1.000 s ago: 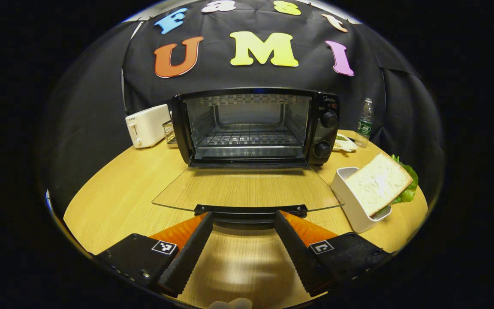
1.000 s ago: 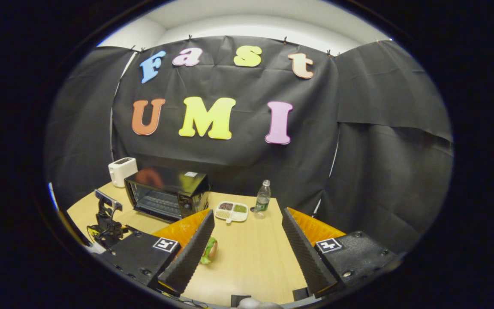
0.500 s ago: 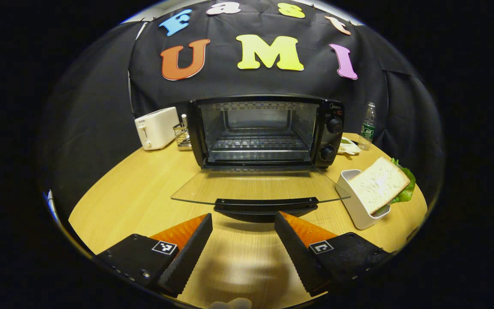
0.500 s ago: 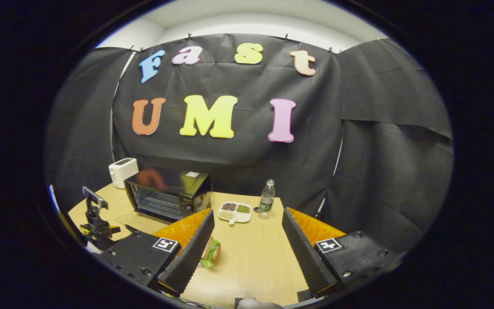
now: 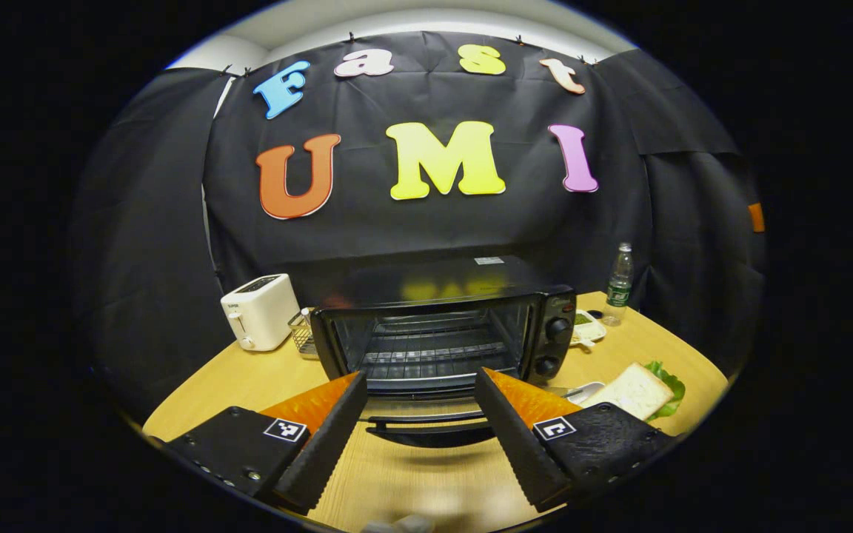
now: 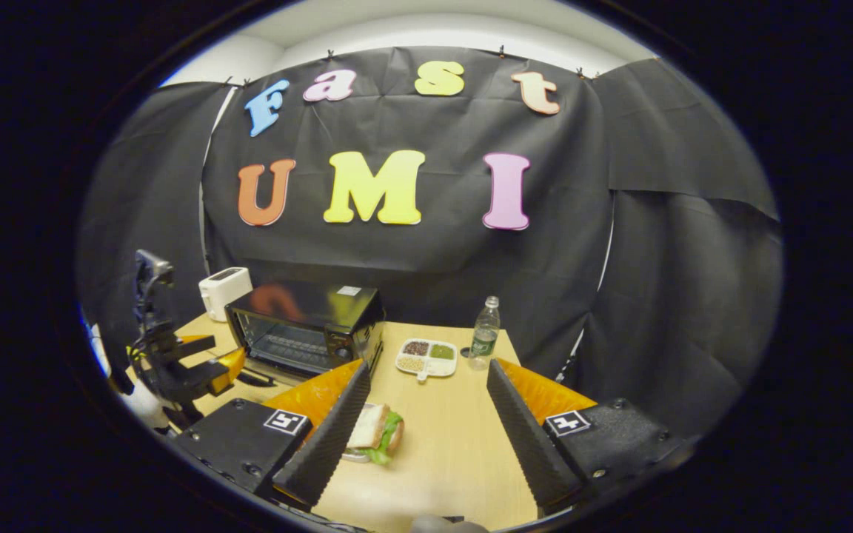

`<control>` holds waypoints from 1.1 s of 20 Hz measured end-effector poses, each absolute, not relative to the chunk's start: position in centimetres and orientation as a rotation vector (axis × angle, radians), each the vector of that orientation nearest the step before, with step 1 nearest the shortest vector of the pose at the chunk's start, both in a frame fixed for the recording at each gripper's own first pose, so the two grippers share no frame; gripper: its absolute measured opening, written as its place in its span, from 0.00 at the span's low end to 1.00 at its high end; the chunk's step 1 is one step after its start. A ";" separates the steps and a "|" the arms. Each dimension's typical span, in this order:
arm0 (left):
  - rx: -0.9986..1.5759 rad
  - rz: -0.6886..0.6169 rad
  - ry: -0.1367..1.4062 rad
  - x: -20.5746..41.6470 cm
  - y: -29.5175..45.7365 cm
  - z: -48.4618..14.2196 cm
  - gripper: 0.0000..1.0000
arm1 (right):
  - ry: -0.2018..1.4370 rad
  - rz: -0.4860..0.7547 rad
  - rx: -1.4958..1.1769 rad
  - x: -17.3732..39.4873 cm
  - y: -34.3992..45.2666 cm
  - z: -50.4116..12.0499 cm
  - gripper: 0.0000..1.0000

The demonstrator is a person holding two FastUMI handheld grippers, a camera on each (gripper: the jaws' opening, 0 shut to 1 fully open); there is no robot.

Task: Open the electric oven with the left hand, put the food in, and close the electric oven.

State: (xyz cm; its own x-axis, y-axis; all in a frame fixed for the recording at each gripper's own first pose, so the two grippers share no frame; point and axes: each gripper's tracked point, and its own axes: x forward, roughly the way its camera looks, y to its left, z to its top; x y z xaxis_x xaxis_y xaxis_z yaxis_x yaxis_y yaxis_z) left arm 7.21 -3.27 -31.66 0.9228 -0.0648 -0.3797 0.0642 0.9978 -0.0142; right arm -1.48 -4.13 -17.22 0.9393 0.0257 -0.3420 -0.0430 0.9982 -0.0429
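I have the left claw [image 5: 417, 414] spread wide and holding nothing, raised above the worktop [image 5: 241, 381] in front of the electric oven [image 5: 441, 329], whose glass door [image 5: 426, 414] hangs down flat with its dark handle [image 5: 434, 428] nearest me. The right claw [image 6: 426, 414] is likewise spread and empty, poised over the worktop with the sandwich [image 6: 376, 431] just beside its left finger. In the right gripper view the left claw shows off to the side by the oven front. The sandwich, white bread with lettuce poking out, sits in a small white holder [image 5: 588, 391] to the right of the oven, near the control knobs. I judge it light, soft and easy to crush; the layers could slide apart, so I would pinch gently across both bread faces near the middle, not the leafy edge. The oven rack [image 5: 434, 354] looks bare and ready, and the door should swing lightly by its handle.
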 end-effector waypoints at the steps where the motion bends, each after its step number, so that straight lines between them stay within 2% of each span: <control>1: -0.023 -0.055 0.422 7.6 -3.3 -32.7 0.89 | 0.347 0.030 -0.055 -1.6 -4.4 -17.1 1.00; 2: -0.018 -0.055 0.392 7.8 -3.3 -32.2 0.96 | 0.344 0.025 -0.055 -1.6 -4.6 -16.8 1.00; 4: -0.026 -0.052 0.440 8.2 -2.9 -33.6 0.89 | 0.338 0.015 -0.059 -1.4 -5.0 -16.5 1.00; 6: -0.035 -0.041 0.491 7.1 -2.5 -35.7 0.98 | 0.336 0.009 -0.056 -1.4 -5.4 -16.4 1.00; 17: 0.015 -0.074 0.622 1.3 -3.4 -43.5 0.97 | 0.397 0.010 -0.068 -1.8 -5.0 -19.3 1.00; 22: 0.009 -0.076 0.609 1.3 -3.3 -43.3 0.97 | 0.402 0.019 -0.072 -1.8 -4.7 -19.7 1.00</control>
